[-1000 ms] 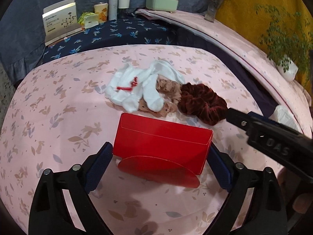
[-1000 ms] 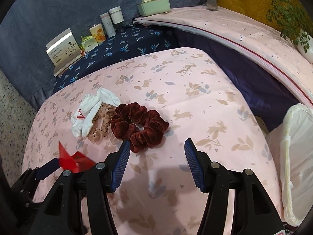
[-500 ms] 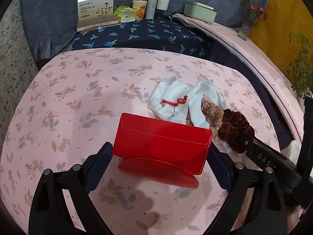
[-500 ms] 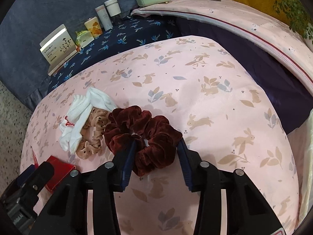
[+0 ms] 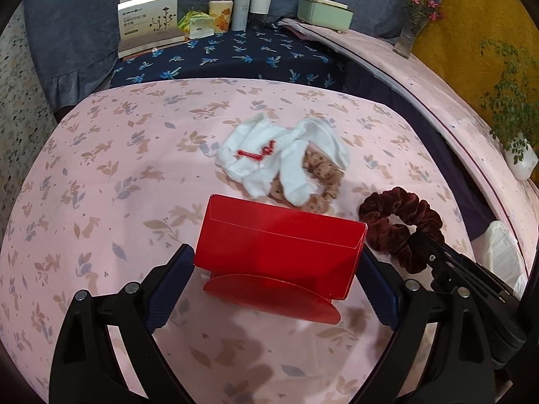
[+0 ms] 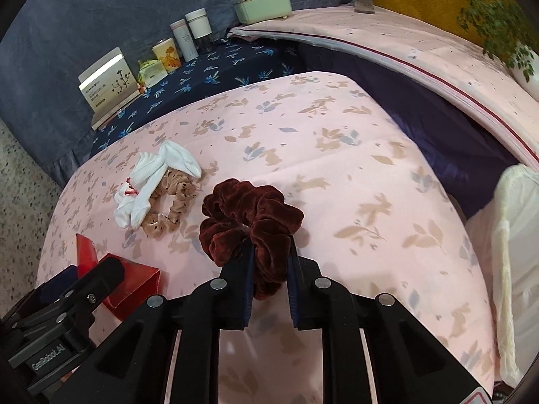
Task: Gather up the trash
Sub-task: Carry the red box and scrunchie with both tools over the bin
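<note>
My left gripper [image 5: 274, 262] is shut on a red paper envelope box [image 5: 279, 249] and holds it just above the pink bedspread; it also shows in the right wrist view [image 6: 131, 282]. My right gripper [image 6: 269, 259] is shut on a dark red velvet scrunchie [image 6: 249, 219], lifted off the bed; it also shows in the left wrist view [image 5: 401, 222]. White socks [image 5: 279, 155] and a tan scrunchie [image 5: 323, 178] lie together on the bed beyond the box, also in the right wrist view [image 6: 151, 181].
A white bag [image 6: 515, 252] stands at the bed's right side. Boxes, bottles and a green case [image 5: 323, 13] line the dark blue shelf at the back. A potted plant [image 5: 512, 128] sits on the right ledge.
My right gripper closed on the dark red scrunchie and lifted it away from the socks. My left gripper kept its hold on the red box and shifted slightly.
</note>
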The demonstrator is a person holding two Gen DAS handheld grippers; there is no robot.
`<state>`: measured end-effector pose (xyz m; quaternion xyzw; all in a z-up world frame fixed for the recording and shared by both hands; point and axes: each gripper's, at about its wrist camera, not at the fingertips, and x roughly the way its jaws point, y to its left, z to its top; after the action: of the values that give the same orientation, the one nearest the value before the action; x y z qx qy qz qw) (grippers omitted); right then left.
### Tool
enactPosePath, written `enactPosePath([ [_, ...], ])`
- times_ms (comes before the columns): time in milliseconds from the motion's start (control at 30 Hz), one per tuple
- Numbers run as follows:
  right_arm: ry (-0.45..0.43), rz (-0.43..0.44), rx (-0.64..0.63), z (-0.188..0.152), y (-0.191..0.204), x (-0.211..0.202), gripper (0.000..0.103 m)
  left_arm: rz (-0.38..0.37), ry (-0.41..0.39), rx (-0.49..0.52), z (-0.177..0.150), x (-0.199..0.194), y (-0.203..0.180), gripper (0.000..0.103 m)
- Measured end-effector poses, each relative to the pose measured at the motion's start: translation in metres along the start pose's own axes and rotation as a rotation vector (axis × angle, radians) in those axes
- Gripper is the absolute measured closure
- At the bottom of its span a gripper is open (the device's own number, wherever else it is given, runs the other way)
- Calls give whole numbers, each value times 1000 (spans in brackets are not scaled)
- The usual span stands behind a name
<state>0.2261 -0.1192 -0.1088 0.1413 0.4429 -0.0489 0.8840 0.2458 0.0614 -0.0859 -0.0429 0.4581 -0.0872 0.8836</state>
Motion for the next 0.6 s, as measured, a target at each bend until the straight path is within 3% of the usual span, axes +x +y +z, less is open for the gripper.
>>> enactPosePath([
  [600, -98, -34, 128, -34, -85, -95, 87, -80, -34, 156, -34, -49, -105, 15],
])
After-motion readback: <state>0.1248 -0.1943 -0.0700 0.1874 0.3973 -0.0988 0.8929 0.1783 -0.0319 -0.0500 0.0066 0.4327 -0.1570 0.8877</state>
